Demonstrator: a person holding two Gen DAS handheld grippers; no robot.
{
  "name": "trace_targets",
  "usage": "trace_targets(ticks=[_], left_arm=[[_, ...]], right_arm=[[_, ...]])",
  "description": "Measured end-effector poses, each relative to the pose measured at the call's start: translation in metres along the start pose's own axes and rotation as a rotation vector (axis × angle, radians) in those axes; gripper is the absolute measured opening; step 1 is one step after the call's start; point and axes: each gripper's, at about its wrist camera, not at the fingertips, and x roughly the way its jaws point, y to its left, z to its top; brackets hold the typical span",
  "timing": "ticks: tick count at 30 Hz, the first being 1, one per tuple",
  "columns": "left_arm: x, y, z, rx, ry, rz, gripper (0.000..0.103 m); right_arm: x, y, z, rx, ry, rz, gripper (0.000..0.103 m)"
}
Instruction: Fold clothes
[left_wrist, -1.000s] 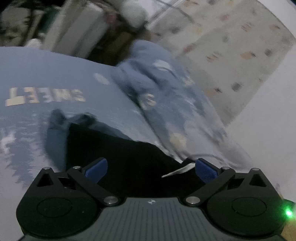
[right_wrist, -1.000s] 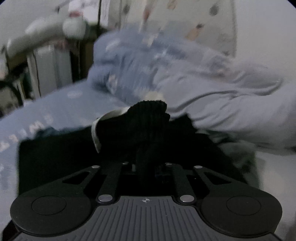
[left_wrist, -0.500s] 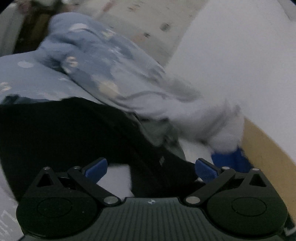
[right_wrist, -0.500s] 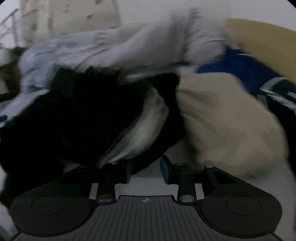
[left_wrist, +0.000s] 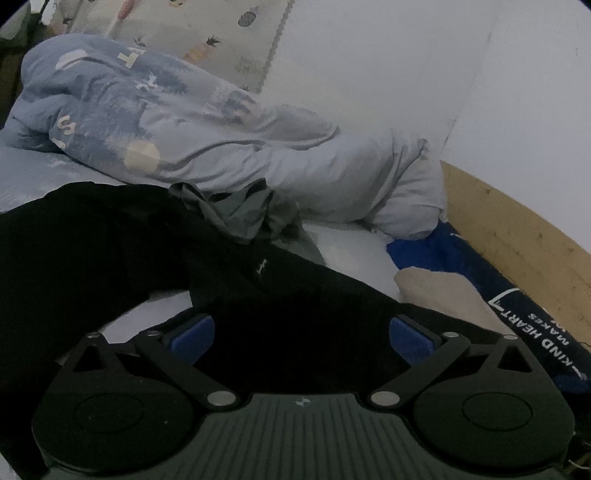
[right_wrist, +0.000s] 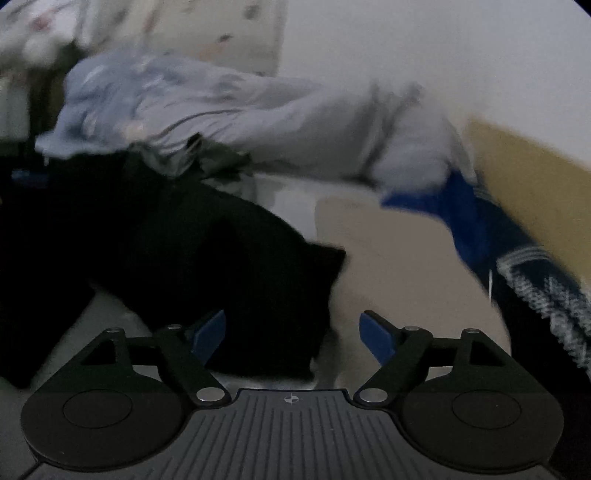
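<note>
A black garment lies spread on the bed, and in the right wrist view the same black garment fills the left half. My left gripper is open, its blue pads wide apart with black cloth lying between them. My right gripper is open too, and a corner of the black cloth lies loose between its blue pads. A crumpled grey-green garment rests just beyond the black one. A beige garment lies to the right.
A bunched pale-blue patterned duvet runs along the white wall. A blue and navy printed garment lies at the right by the wooden bed edge. White sheet shows between the clothes.
My right gripper was shut on the black garment one second ago and has since opened, letting it drop. Both views swung right toward the wall. The left gripper stayed open.
</note>
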Motion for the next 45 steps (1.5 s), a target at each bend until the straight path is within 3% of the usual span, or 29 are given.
trace_targets(ticks=[3,4,5,6,8,10,15,17,19,23,27,29,32,35,39,45], left_arm=[[0.005,0.009,0.012,0.001,0.008,0.007,0.103],[0.004,0.010,0.013,-0.004,0.005,0.007,0.103],[0.004,0.012,0.013,-0.010,0.001,0.006,0.103],[0.001,0.014,0.015,-0.019,-0.003,-0.004,0.103],[-0.003,0.018,0.018,-0.040,0.000,-0.061,0.103],[-0.006,0.014,0.019,-0.021,0.021,-0.169,0.103],[-0.029,-0.020,0.011,0.186,0.019,-0.451,0.103],[-0.039,-0.034,0.008,0.270,0.018,-0.564,0.103],[-0.045,-0.049,-0.002,0.376,0.026,-0.598,0.103],[-0.051,-0.079,-0.030,0.593,0.067,-0.612,0.103],[-0.047,-0.089,-0.049,0.675,0.107,-0.594,0.103],[-0.048,-0.092,-0.053,0.694,0.108,-0.593,0.103],[-0.055,-0.096,-0.056,0.731,0.085,-0.600,0.103],[-0.061,-0.108,-0.062,0.804,0.077,-0.635,0.103],[-0.063,-0.132,-0.083,0.925,0.111,-0.671,0.101],[-0.059,-0.158,-0.101,1.054,0.078,-0.648,0.095]], right_arm=[[0.033,0.005,0.014,-0.073,0.059,0.055,0.079],[0.042,0.007,0.016,-0.099,0.080,0.075,0.071],[0.047,0.010,0.019,-0.116,0.094,0.082,0.044],[0.045,0.014,0.021,-0.124,0.093,0.092,0.032],[0.029,0.025,0.024,-0.140,0.064,0.140,0.029],[0.004,0.047,0.016,-0.244,0.021,0.162,0.027],[-0.041,0.109,-0.025,-0.552,-0.002,0.234,0.026],[-0.049,0.123,-0.038,-0.600,0.004,0.269,0.026],[-0.052,0.127,-0.042,-0.581,0.011,0.291,0.026],[-0.056,0.115,-0.042,-0.507,0.047,0.329,0.034],[-0.073,0.094,-0.048,-0.425,0.078,0.381,0.067],[-0.079,0.080,-0.053,-0.354,0.090,0.388,0.073],[-0.082,0.052,-0.049,-0.184,0.084,0.351,0.076],[-0.083,0.024,-0.048,-0.002,0.060,0.314,0.087],[-0.082,-0.007,-0.055,0.207,0.058,0.295,0.088],[-0.094,-0.029,-0.066,0.279,0.076,0.289,0.089]])
